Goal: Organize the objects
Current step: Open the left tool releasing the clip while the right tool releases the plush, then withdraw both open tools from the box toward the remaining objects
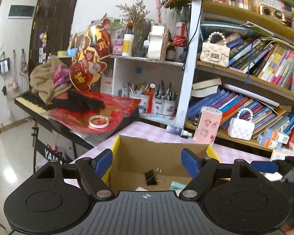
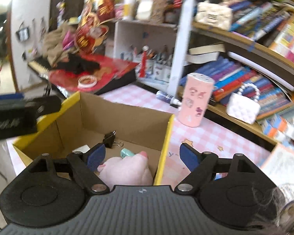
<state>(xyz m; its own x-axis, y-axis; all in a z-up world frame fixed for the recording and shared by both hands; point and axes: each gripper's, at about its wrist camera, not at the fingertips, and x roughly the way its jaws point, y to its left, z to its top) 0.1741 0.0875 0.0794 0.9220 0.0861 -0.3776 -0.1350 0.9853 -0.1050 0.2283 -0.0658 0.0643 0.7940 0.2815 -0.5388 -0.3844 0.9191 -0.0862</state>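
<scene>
An open cardboard box (image 1: 158,154) with yellow flaps stands on the pink checked table; it also shows in the right wrist view (image 2: 111,115). Inside lie a black binder clip (image 2: 110,137), a mint green item (image 2: 127,153), a white item (image 2: 81,148) and a pink plush toy (image 2: 127,169). The clip also shows in the left wrist view (image 1: 151,178). My left gripper (image 1: 147,161) is open and empty above the box's near edge. My right gripper (image 2: 142,156) is open and empty, just above the plush and the box's right wall.
A pink cylindrical container (image 2: 196,99) stands on the table right of the box, with a bottle (image 2: 166,97) lying behind it. Bookshelves (image 1: 254,90) with a white handbag (image 2: 243,105) fill the right. A keyboard (image 1: 35,102) piled with red decorations stands at the left.
</scene>
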